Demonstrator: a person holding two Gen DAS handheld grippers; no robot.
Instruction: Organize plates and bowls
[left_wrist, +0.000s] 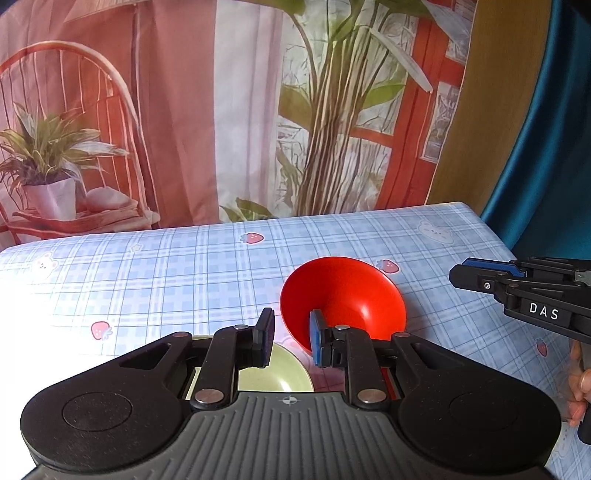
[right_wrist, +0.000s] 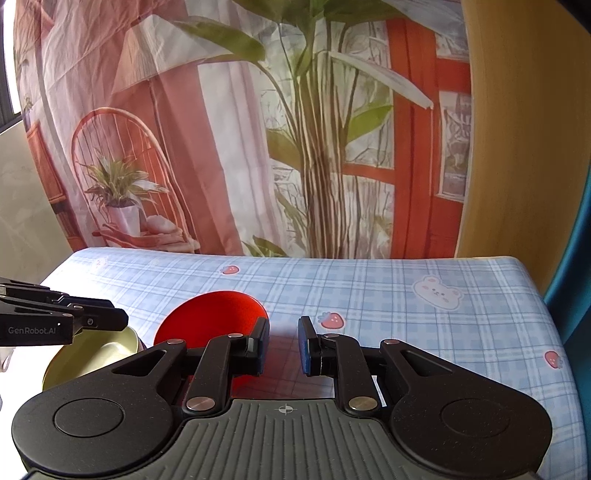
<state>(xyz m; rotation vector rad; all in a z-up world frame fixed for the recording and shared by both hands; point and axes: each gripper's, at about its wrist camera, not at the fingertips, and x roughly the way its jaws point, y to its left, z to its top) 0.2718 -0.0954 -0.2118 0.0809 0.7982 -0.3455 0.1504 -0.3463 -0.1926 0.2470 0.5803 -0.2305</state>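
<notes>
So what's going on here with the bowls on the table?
A person holds two handheld grippers over a checked tablecloth. A red bowl sits beside a pale green bowl. The left gripper and the right gripper both hover near the bowls with narrow gaps, holding nothing.

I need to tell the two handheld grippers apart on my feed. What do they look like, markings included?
Both are black linkage grippers on ribbed grey bodies with round black side caps and silver pivot pins. On each, one finger pad is blue, the other black. The left gripper carries white "GenRobot.AI" lettering on its side, seen from the right wrist; the right gripper shows white "DAS". A bare hand holds the right one; no sleeve shows.
</notes>
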